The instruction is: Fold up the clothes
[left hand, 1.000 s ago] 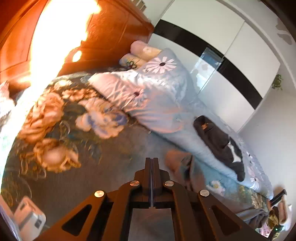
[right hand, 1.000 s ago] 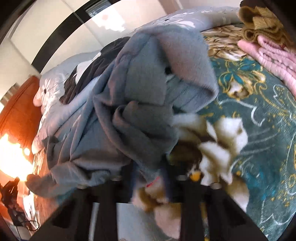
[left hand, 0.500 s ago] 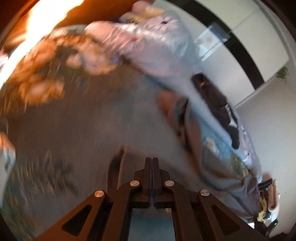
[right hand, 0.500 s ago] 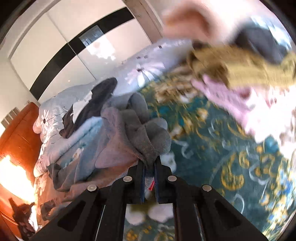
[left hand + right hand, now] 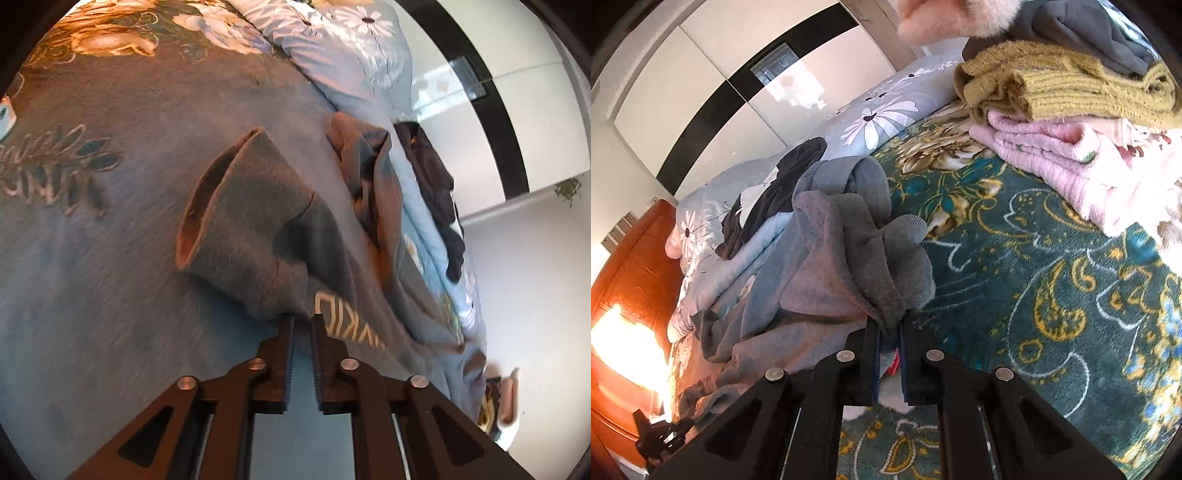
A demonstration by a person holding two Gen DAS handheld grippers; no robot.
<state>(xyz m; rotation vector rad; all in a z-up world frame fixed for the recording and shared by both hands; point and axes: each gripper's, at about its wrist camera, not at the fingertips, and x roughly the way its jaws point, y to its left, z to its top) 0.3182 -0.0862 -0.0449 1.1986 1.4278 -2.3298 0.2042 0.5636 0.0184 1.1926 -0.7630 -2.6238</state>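
Pale letters, perhaps "KID", partly hidden, on the grey sweatshirt [image 5: 258, 221].

Sweatshirt [image 5: 827, 258] on blanket [image 5: 1052, 277], folded stack [image 5: 1071, 110] right, quilt [image 5: 886, 110] behind

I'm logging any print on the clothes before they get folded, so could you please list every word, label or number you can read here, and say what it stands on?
"KID": pale block letters on the grey sweatshirt, seen upside down by the left gripper; the letters beyond them are partly hidden in a fold and cannot be read.
Red tag between the right gripper's fingers: too small to read.
Nothing else carries text.
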